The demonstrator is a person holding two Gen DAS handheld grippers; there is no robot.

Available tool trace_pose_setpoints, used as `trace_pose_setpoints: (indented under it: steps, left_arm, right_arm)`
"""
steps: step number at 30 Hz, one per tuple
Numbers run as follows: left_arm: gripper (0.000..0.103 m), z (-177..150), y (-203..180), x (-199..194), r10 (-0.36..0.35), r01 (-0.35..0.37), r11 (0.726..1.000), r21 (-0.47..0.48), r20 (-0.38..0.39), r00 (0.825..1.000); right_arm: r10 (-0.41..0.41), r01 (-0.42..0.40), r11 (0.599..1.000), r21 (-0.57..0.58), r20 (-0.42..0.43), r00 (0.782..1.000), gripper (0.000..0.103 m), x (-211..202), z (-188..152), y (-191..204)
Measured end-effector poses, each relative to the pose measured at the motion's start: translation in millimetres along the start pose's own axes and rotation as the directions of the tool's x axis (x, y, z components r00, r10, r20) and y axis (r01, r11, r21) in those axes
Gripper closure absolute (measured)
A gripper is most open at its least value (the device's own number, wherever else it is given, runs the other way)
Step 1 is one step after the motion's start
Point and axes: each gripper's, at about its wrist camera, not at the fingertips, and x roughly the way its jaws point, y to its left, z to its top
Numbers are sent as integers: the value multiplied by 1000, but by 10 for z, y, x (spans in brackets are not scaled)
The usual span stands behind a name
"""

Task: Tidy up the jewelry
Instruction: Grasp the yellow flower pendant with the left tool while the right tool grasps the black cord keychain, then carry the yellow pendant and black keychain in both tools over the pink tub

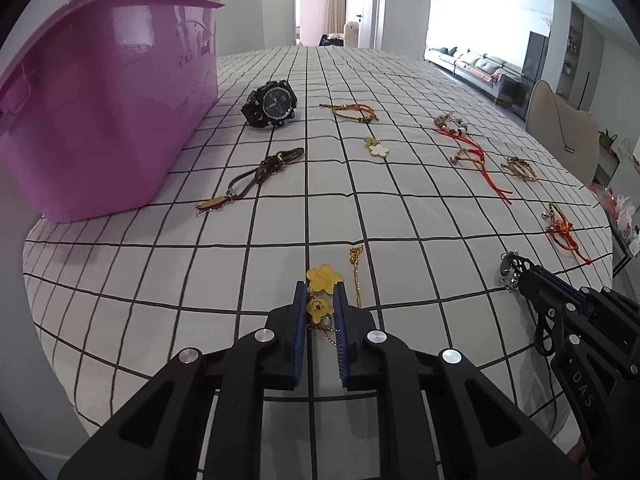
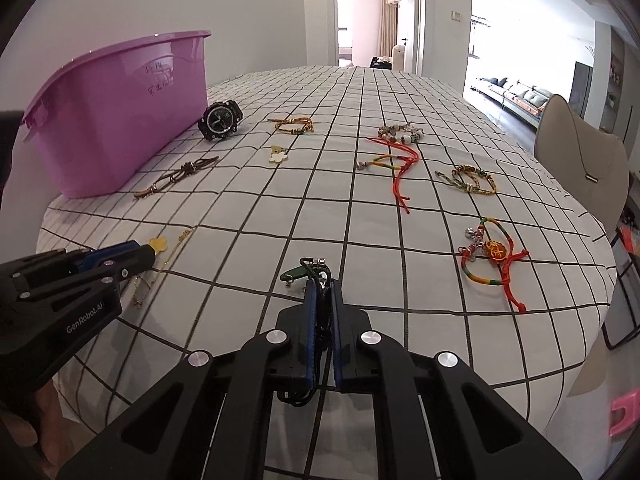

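My left gripper (image 1: 320, 294) is shut on a gold chain necklace with yellow bear and flower charms (image 1: 325, 278), low over the checked tablecloth (image 1: 240, 280). The bear charm sits between the blue pads and the chain (image 1: 356, 276) trails to the right. In the right wrist view my right gripper (image 2: 322, 286) is shut on a black cord necklace whose green pendant (image 2: 292, 274) pokes out to the left of the fingertips. Loops of the cord hang under the jaws. Each gripper shows in the other's view: the right gripper (image 1: 516, 272), the left gripper (image 2: 148, 250).
A purple plastic bin (image 1: 100, 112) stands at the back left, with a black watch (image 1: 270, 104) beside it. Several bracelets and charms lie across the cloth, among them a brown cord necklace (image 1: 256, 176), a red cord bracelet (image 1: 468, 152) and a knotted bracelet (image 2: 492, 256). A chair (image 2: 580, 152) stands at the right edge.
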Motion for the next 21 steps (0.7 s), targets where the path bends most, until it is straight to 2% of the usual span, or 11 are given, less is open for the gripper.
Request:
trace_pose_setpoints:
  steps: [8,16,21]
  left_arm:
    - [90,278,3,-343,-14,14,1000,-9,10,1000]
    - [90,758,60,-851,-45,45,997,-60,-3,999]
    - [90,1085,162,-1199,-14,16,996,-86,23,1000]
  right_arm:
    - [35,-35,999,21,2,999,96,-304,256,-16]
    - [86,-86,996,21,-11,996,96,-734,740,-61]
    - [135,-135,991,-5,-1,991,96,-932,1080,19]
